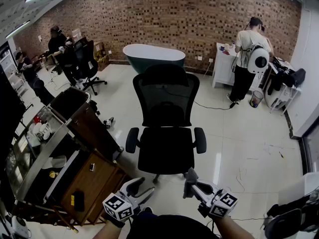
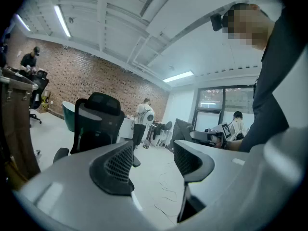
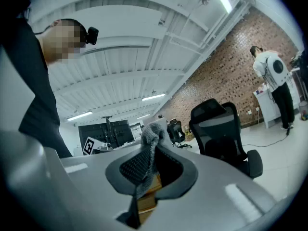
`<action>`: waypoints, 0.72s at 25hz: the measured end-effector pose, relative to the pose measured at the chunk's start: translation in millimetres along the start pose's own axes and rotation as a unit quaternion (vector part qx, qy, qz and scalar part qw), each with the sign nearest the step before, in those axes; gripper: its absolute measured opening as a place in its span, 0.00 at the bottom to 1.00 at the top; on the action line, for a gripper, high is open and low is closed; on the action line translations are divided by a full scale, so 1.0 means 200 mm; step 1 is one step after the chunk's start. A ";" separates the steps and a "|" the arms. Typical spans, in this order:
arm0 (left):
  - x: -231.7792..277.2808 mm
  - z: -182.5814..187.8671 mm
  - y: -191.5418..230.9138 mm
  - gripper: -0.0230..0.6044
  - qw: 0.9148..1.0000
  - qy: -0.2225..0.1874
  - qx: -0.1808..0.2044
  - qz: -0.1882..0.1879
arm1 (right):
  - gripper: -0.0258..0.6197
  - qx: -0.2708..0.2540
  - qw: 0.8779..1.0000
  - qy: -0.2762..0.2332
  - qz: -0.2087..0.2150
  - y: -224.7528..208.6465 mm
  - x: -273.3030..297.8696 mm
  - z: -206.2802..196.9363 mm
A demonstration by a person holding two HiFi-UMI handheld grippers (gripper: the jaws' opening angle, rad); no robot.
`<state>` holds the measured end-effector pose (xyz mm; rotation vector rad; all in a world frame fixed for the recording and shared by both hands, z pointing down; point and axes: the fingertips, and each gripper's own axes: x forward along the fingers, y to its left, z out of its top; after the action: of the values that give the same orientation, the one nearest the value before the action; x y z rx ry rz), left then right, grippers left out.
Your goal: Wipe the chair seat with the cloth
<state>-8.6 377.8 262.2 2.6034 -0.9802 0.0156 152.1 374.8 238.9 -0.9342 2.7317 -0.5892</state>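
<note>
Brick-walled office w/ a glossy pale floor. The black mesh-backed office chair (image 1: 166, 98) stands mid-floor, and its black padded seat (image 1: 166, 153) faces the person w/ nothing on it. The small grey knitted cloth (image 3: 150, 141) is pinched in the right gripper (image 1: 192, 184): jaws pressed together on it, a tuft sticking out past the tips. The left gripper (image 1: 140, 187) has its jaws spread, nothing btwn them. Both hang near the seat's front edge, not touching it.

Step, as I read it: the approach. Cloth is in hand, wiping not yet begun. Next move prob. calls for lowering the right gripper so the cloth lies on the seat, then sweeping across. The chair may swivel, so keep pressure light.

Head view gives the seat-to-gripper layout, but the cloth there is only a grey lump. Right gripper view shows the pinch itself. Left gripper view shows the open gap, chair off to its left.

Bkgd: teal oval bathtub (image 1: 153, 54), brown wooden desk (image 1: 97, 176) at left, people working by the walls.
</note>
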 end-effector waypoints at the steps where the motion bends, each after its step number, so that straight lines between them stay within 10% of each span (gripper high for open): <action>1: 0.01 -0.01 -0.01 0.49 1.000 0.000 -0.001 -0.001 | 0.09 -0.004 1.000 0.012 -0.002 -0.02 -0.02 -0.03; 18: 0.31 0.07 0.56 0.49 0.999 0.001 -0.025 -0.021 | 0.09 0.019 0.999 0.030 -0.031 -0.40 0.47 0.01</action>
<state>-33.6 256.1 294.0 2.5763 -0.9128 -0.0166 122.3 257.3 267.0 -1.0124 2.7413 -0.6897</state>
